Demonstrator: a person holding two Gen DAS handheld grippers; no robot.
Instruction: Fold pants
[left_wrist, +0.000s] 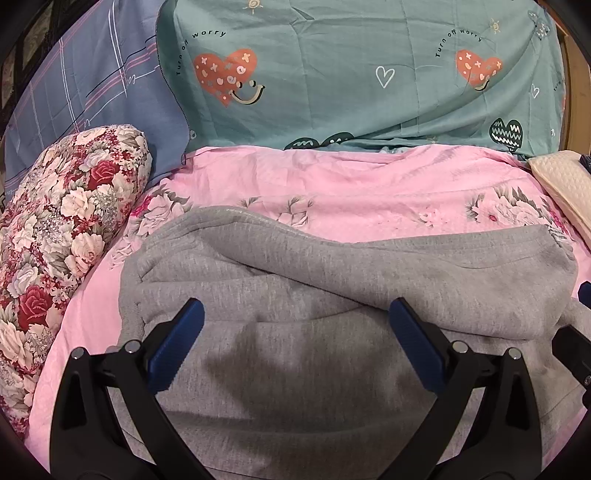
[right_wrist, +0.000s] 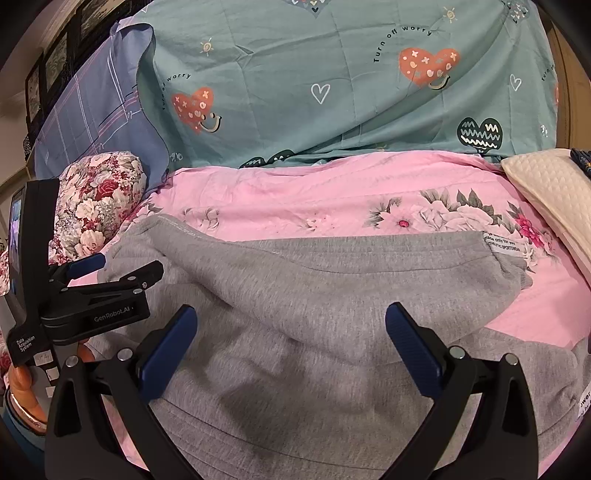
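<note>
Left wrist view: left gripper (left_wrist: 295, 314) spread wide, empty, blue pads (left_wrist: 408, 332) poised over grey pants (left_wrist: 303, 280). Pants lying partly folded on pink floral sheet (left_wrist: 332, 184), one grey layer laid diagonally across another, from 10 o'clock toward 3 o'clock. Ribbed cuff end at 3 o'clock, beside a small white label, unreadable from this side. Red-and-white floral pillow (left_wrist: 62, 236) at 9 o'clock, just beside the sheet's edge. Teal heart-print quilt (left_wrist: 351, 74) at 12 o'clock, lettered "Turn off worry". Blue checked pillow (left_wrist: 92, 85) at 11 o'clock. Cream quilted cloth (left_wrist: 565, 184) at 3 o'clock. Part of a second black tool at 4 o'clock, cut off by the frame edge.

Right wrist view: right gripper (right_wrist: 291, 317) likewise gaping wide, nothing between the pads, hovering above the same grey pants (right_wrist: 295, 295). Sewn label (right_wrist: 504, 245) at 2 o'clock on the folded layer's corner, next to the ribbed cuff. Left gripper (right_wrist: 118, 266) seen side-on at 9 o'clock, close above the pants' left edge; contact not possible to judge. Fingers of a hand (right_wrist: 22, 380) at 8 o'clock, wrapped round that gripper's handle.
</note>
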